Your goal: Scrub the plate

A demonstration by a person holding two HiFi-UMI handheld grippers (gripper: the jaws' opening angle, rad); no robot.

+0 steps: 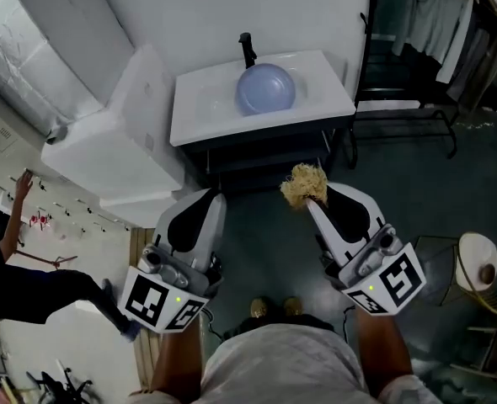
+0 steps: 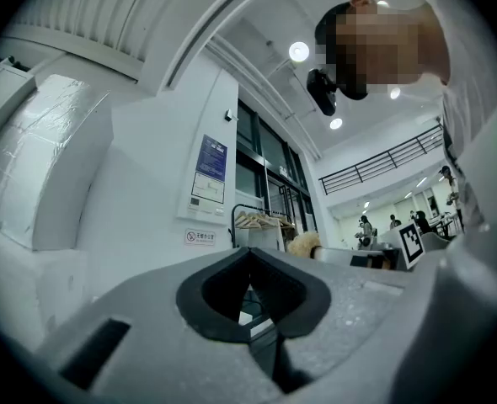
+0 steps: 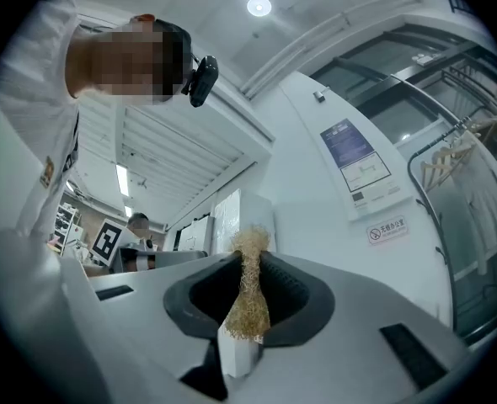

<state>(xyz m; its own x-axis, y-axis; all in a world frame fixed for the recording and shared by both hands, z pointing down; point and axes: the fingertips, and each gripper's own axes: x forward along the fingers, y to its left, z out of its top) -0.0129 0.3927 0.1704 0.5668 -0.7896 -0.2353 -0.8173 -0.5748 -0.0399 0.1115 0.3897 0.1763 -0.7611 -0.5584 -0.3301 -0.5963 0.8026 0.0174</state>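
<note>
- Left gripper (image 1: 212,195): jaws clenched, nothing between them.
- Right gripper (image 1: 309,202): jaws pinched on the scrubber (image 1: 303,185), a tan fibrous wad standing proud of the tips.
- Both grippers sit low in front of the person, well apart from the sink (image 1: 324,87).
- Plate (image 1: 265,88): bluish, lying in the basin just below the tap (image 1: 247,49).
- Step judged: approach.
- To do it well: bring the scrubber forward and down flat onto the plate's face. Keep the pinch firm so the fibres do not slip.
- The left jaws can probably steady the rim before circular strokes.
- Keep clear of the tap.
</note>
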